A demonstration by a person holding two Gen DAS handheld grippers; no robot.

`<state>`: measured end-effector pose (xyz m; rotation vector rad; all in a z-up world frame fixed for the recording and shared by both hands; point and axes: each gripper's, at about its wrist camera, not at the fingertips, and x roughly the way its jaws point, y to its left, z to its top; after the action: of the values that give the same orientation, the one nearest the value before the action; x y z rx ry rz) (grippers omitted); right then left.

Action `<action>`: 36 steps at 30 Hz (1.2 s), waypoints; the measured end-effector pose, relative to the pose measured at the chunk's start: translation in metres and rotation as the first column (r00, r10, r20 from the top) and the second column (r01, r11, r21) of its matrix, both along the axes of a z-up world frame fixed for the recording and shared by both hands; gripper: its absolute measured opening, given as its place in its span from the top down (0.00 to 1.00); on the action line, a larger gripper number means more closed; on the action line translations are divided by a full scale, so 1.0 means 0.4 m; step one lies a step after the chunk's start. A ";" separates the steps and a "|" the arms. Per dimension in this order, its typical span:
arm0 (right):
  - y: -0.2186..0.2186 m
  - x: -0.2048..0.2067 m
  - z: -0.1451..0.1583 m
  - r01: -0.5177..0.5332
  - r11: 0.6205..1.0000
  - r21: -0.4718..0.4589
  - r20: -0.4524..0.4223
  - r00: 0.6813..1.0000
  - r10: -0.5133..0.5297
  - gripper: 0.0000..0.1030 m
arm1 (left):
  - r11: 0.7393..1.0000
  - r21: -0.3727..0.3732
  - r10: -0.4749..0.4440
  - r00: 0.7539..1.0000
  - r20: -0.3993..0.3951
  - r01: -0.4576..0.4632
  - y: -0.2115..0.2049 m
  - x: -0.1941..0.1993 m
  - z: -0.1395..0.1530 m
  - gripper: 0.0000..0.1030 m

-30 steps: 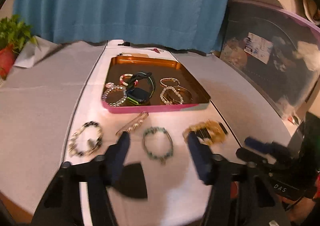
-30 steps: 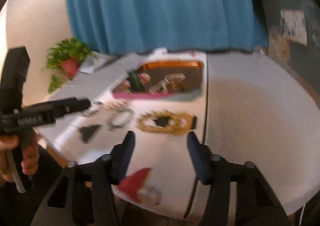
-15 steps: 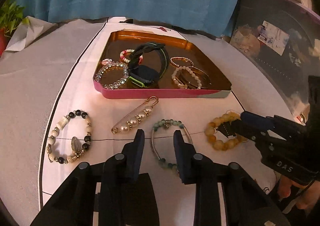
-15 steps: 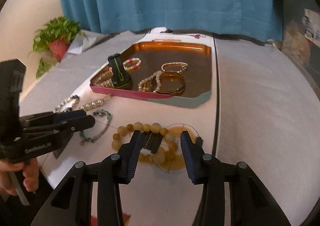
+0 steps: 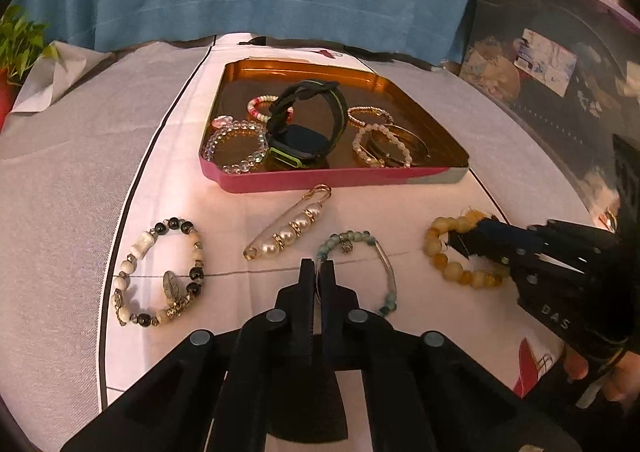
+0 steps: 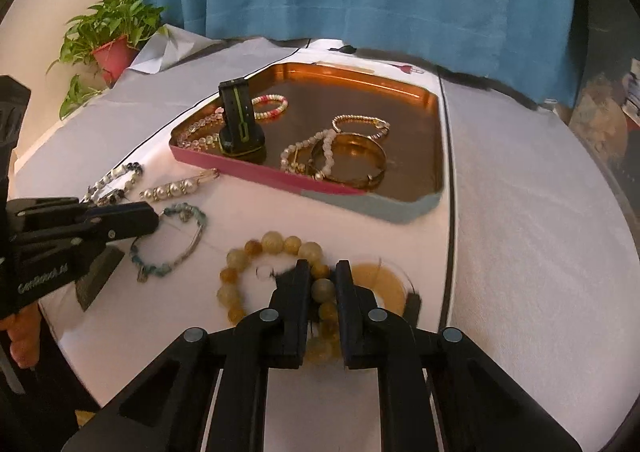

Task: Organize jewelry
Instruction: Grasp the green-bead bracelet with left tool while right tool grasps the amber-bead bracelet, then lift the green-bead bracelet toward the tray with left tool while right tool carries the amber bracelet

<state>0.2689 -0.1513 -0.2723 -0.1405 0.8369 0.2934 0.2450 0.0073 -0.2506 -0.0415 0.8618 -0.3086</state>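
My left gripper (image 5: 318,272) clamps the near turquoise beaded bracelet (image 5: 360,252) while my right gripper (image 6: 323,284) is closing on the amber bead bracelet (image 6: 256,252), ready for the far pink-walled tin tray (image 5: 320,175).

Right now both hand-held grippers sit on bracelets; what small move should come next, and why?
Probably lift both. The left hand-held gripper is shut on the green bead bracelet; the right hand-held gripper is closing around the yellow bead bracelet. Both bracelets lie outside the pink-walled tray, where other jewelry already rests.

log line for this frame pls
left gripper: shut on green bracelet | right gripper: closing on amber bracelet | tray: part filled
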 end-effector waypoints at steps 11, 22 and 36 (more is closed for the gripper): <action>-0.053 -0.151 0.010 0.025 0.996 0.085 0.013 1.000 -0.026 0.87 | 0.999 0.015 -0.031 1.000 0.001 0.031 0.020 -0.079 0.019 1.00; -0.047 -0.124 0.006 0.065 0.996 0.069 0.004 0.998 -0.065 0.85 | 0.997 0.071 -0.009 0.999 0.034 0.007 -0.007 -0.005 -0.001 0.93; -0.040 -0.172 -0.010 0.125 0.990 0.072 0.095 0.987 -0.131 0.87 | 0.986 0.164 -0.034 0.998 0.061 0.024 -0.042 -0.093 -0.006 0.99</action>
<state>0.2000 -0.1673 -0.2763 -0.0390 0.7331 0.1911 0.2078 -0.0095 -0.2529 0.1330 0.8229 -0.2641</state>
